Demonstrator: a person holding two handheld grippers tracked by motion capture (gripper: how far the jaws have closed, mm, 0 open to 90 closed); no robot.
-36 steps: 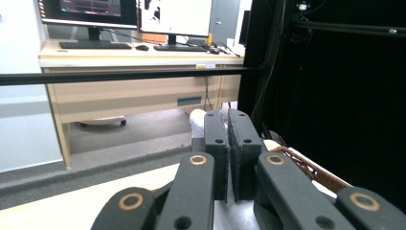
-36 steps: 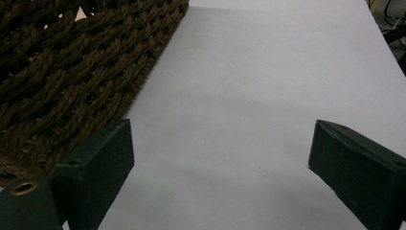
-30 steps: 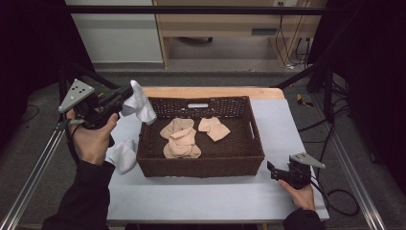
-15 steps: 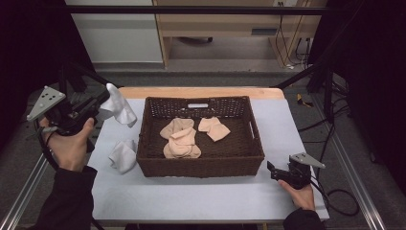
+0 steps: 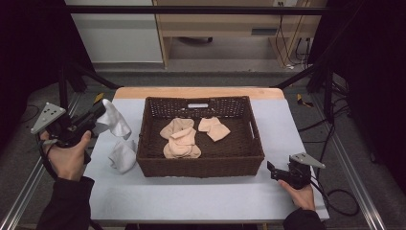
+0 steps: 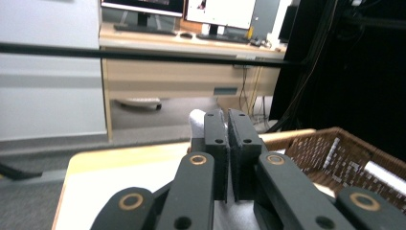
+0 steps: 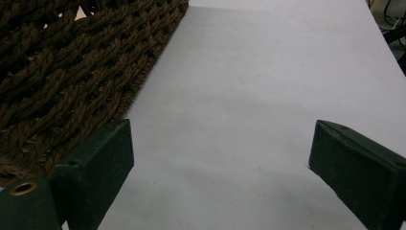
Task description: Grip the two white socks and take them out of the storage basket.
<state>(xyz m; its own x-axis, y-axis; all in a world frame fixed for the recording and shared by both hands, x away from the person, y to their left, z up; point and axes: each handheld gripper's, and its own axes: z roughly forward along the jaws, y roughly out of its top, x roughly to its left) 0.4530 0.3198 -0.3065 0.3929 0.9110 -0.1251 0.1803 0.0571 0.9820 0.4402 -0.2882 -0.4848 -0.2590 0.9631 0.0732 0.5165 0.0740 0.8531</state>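
Your table (image 5: 201,196) is covered in a pale sheet, and its near edge is cut off at the bottom of the high view. The brown wicker basket (image 5: 201,165) sits in the middle of it; your right gripper view catches just a corner of its weave (image 7: 72,72), and your left gripper view just one rim (image 6: 330,148). Inside lie tan socks (image 5: 181,139), bunched so you cannot count them surely.

Left of the basket, a white sock (image 5: 122,155) lies crumpled on the sheet, touching the basket's wall. A second white sock (image 5: 114,120) hangs in the air from your left gripper (image 5: 98,117). In the left gripper view its jaws stand pressed together on that cloth (image 6: 197,120), most of it hidden behind them.

Your right gripper (image 5: 274,170) rests low on the sheet near the basket's front right corner. The high view is too small to judge it, but its own view shows the jaws wide apart over bare sheet (image 7: 268,96).
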